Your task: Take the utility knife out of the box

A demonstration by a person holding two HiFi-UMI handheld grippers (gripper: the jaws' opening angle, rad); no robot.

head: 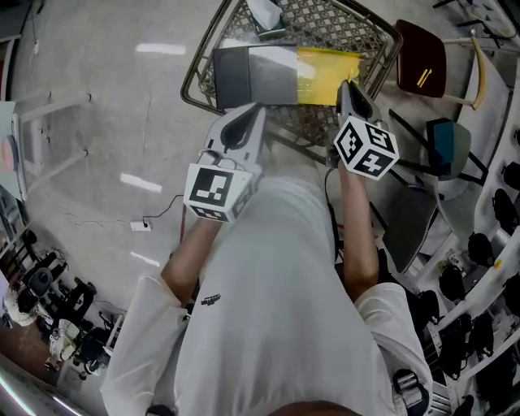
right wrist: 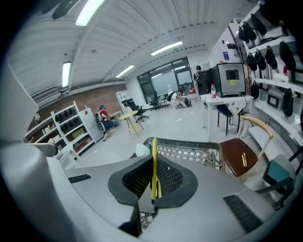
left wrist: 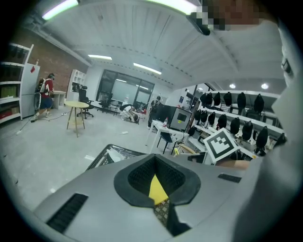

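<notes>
1 wire basket (head: 325, 20) is the biggest thing below me, standing on the floor just past my tongs. Over its near side I hold the box (head: 276, 77), a flat pack that is grey on its left half and yellow on its right. Its long axis runs left to right across the head view, square to the way both tongs point.

The left tongs (head: 250, 110) are closed on the box's near edge under the grey half. In the left gripper view a yellow wedge of the box sits pinched between the pads. The right tongs (head: 347, 88) are clamped on the yellow end. The right gripper view shows that end edge-on, as a thin yellow strip upright between the pads. Both of the 2 grips are taken up with holding.

The knife shows in no view, so I judge it is still inside the box. That puts it straight ahead of both tongs, along the box's length and between the 2 grips. The right tongs hold an end, so I reckon they are better placed to open it there while the left steadies the body. Neither is free now, so 1 grip must let go first.
</notes>
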